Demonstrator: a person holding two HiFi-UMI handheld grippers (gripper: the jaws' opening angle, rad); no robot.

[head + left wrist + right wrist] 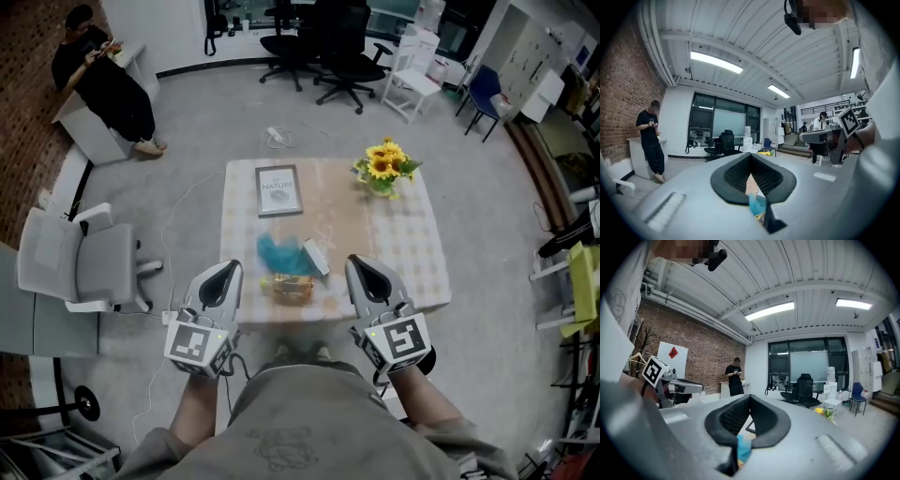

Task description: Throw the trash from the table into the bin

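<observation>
Trash lies near the front edge of the checked table (412,253): a crumpled blue piece (279,251), a white packet (316,257) and a yellowish wrapper (292,287). My left gripper (225,269) hovers level just left of the pile, jaws together and empty. To the right of the pile my right gripper (360,262) is also shut, with nothing in it. In the left gripper view the jaws (751,155) meet at the tips, with the blue trash (757,205) showing below them. The right gripper view shows the same closed jaws (750,397) above the blue piece (743,448).
A framed picture (278,190) and a vase of sunflowers (384,164) stand farther back on the table. A white chair (80,267) is at the left. A person (103,80) stands by a white desk at far left. Office chairs (337,56) are behind the table.
</observation>
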